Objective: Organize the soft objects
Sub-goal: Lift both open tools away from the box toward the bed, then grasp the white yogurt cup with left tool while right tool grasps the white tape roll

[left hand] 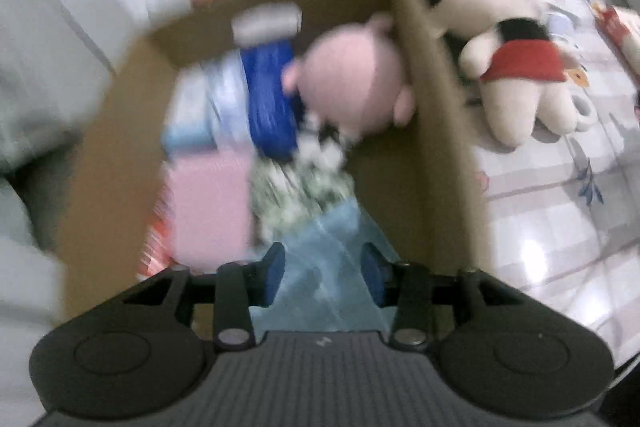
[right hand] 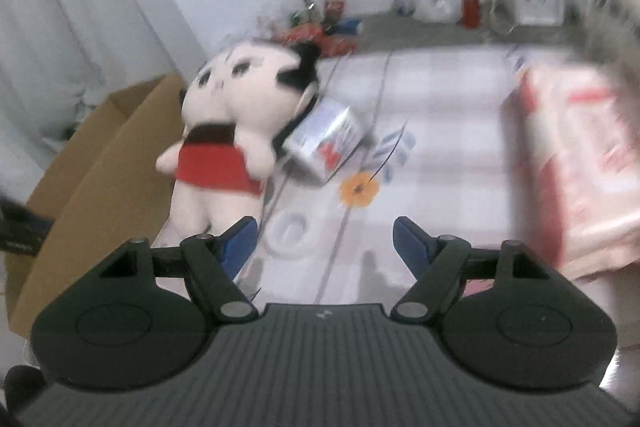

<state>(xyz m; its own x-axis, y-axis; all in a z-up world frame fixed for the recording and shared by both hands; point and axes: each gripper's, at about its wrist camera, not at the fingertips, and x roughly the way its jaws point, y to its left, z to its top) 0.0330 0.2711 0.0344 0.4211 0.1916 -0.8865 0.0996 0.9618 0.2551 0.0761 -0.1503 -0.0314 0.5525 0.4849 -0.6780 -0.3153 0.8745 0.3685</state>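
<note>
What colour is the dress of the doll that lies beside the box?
Red, with a dark band at the top of the dress; the right wrist view shows the doll best.

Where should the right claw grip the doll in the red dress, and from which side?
Grip the doll across its red-dressed waist, from above. It lies flat on the tablecloth beside the cardboard box; the waist looks narrower than the head, likely fitting the open right claw.

Matt brown cardboard box (left hand: 436, 131), fuzzy cloth doll (right hand: 224, 131), glossy plastic-looking table cover (right hand: 440, 131).
</note>
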